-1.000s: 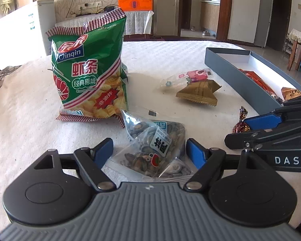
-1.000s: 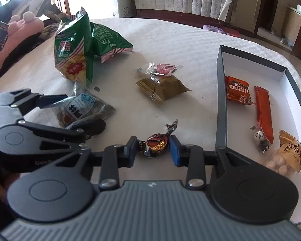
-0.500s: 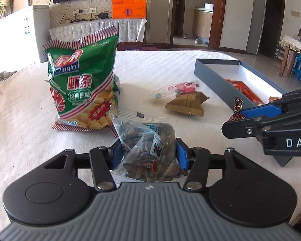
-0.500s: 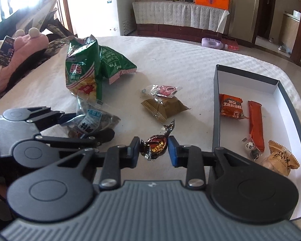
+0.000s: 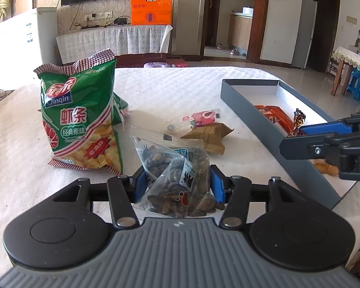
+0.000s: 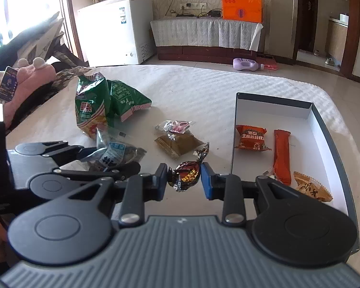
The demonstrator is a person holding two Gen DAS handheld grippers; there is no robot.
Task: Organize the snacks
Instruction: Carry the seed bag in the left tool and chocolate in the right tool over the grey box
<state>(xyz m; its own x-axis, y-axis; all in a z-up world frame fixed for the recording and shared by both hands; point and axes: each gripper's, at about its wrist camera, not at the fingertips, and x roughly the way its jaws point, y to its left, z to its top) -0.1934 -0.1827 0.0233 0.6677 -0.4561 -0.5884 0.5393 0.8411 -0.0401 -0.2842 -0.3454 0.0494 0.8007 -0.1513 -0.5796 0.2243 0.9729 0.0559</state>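
Already gripped: candy [image 6: 186,177] in right jaws, just left of box [image 6: 233,144] wall; seed packet [image 5: 174,175] in left jaws, farther off.

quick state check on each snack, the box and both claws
left claw: shut on the seed packet
seed packet: gripped, lifted
right claw: shut on the foil candy
foil candy: gripped, off the table
green chip bag: standing upright, top looks torn open
brown pouch: lying on the table
pink-print packet: lying behind the pouch
grey box: open, no lid, some snacks inside
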